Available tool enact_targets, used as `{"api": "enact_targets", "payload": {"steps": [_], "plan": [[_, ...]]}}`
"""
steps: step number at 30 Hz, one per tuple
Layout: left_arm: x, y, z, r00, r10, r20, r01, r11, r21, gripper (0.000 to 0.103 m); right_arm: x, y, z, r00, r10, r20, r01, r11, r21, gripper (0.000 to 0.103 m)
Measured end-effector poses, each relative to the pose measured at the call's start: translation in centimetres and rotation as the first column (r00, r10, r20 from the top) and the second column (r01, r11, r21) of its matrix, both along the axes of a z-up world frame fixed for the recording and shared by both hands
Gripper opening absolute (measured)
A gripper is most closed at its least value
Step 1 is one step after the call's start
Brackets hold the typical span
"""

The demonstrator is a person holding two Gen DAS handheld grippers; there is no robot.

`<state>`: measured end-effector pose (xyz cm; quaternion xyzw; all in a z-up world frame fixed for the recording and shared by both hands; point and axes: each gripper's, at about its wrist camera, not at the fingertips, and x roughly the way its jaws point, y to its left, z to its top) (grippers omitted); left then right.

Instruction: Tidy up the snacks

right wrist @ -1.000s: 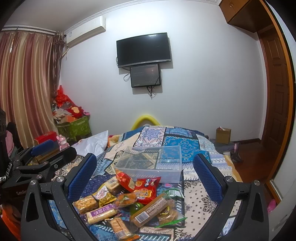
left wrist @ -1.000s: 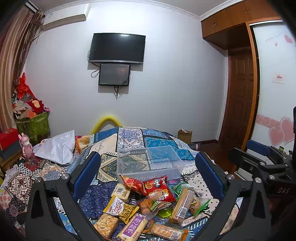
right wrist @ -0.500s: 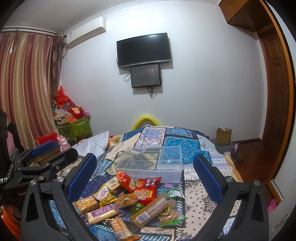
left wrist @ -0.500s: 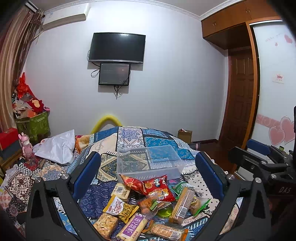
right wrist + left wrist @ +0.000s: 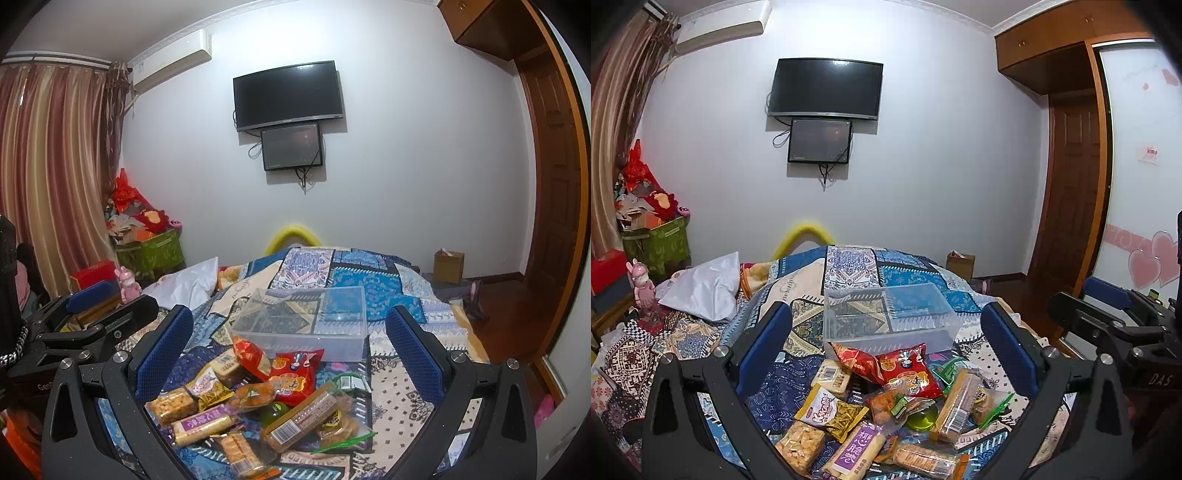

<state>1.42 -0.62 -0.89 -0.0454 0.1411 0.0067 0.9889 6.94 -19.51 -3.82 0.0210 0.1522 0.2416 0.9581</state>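
A heap of snack packets [image 5: 886, 413] [image 5: 258, 402] lies on a patterned blue quilt [image 5: 849, 266]. Red chip bags [image 5: 905, 369] [image 5: 291, 373] sit at the heap's far edge, against an empty clear plastic box [image 5: 886, 317] [image 5: 306, 321]. A purple-labelled bar [image 5: 855, 450] [image 5: 201, 424] and a long wafer pack [image 5: 955, 406] [image 5: 299, 421] lie nearer. My left gripper [image 5: 886, 347] hovers open above the heap with nothing between its blue pads. My right gripper [image 5: 288, 343] is open too, also empty. Each gripper shows at the side of the other's view.
A white pillow [image 5: 701, 291] lies on the quilt at the left. A green bin [image 5: 151, 251] piled with red items stands by the curtain. A TV [image 5: 823, 88] hangs on the far wall. A wooden door [image 5: 1075, 192] and cardboard box [image 5: 448, 266] are at the right.
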Motion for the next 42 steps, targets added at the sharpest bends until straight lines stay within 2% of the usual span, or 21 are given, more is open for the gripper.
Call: {"api": "enact_targets", "payload": {"steps": [5,11,15,21,22,25,27,30,33,39,42], "plan": [[1.0,0.2,-0.7,0.999,-0.013,-0.030,0.013,1.000,0.000,0.103,0.9,0.0,-0.5,1.000,-0.002,-0.027,0.002,1.000,-0.008,0.103],[3.3,0.9,-2.8,0.991,-0.014,-0.131,0.012,1.000,-0.009,0.103,2.5,0.1,-2.2,0.996,-0.004,-0.092,0.001,0.999,-0.037,0.103],[5.2,1.8,-5.1,0.975,-0.006,-0.223,0.000,1.000,-0.026,0.103,3.8,0.0,-4.2,0.987,-0.007,-0.161,-0.003,0.998,-0.065,0.103],[7.5,3.4,-8.5,0.943,0.005,-0.333,-0.020,0.999,-0.043,0.103,6.0,0.0,-7.1,0.953,-0.020,-0.301,-0.009,0.995,-0.097,0.103],[7.8,3.7,-9.2,0.936,0.009,-0.352,-0.025,0.999,-0.041,0.100,6.4,0.0,-7.6,0.946,-0.024,-0.324,-0.010,0.995,-0.103,0.103],[9.0,4.5,-11.0,0.911,0.022,-0.411,-0.039,0.999,-0.032,0.089,7.5,-0.1,-9.3,0.913,-0.023,-0.407,-0.021,0.994,-0.105,0.091],[9.5,5.1,-12.0,0.895,0.017,-0.445,-0.046,0.998,-0.054,0.084,8.1,-0.1,-10.1,0.893,-0.016,-0.451,-0.031,0.995,-0.097,0.079],[9.8,5.8,-13.0,0.874,-0.023,-0.485,-0.035,0.993,-0.109,0.083,8.6,-0.1,-11.5,0.861,0.006,-0.509,-0.051,0.996,-0.075,0.064],[9.7,6.0,-13.6,0.863,-0.009,-0.505,-0.047,0.994,-0.099,0.083,8.8,0.2,-12.3,0.838,0.030,-0.545,-0.073,0.996,-0.058,0.056],[8.3,8.2,-14.7,0.832,0.026,-0.555,-0.107,0.988,-0.114,0.083,8.4,1.2,-13.1,0.820,0.063,-0.568,-0.120,0.991,-0.063,0.055],[7.9,9.0,-15.5,0.816,0.051,-0.576,-0.125,0.988,-0.089,0.083,8.6,1.8,-13.7,0.809,0.078,-0.583,-0.141,0.988,-0.063,0.055]]}}
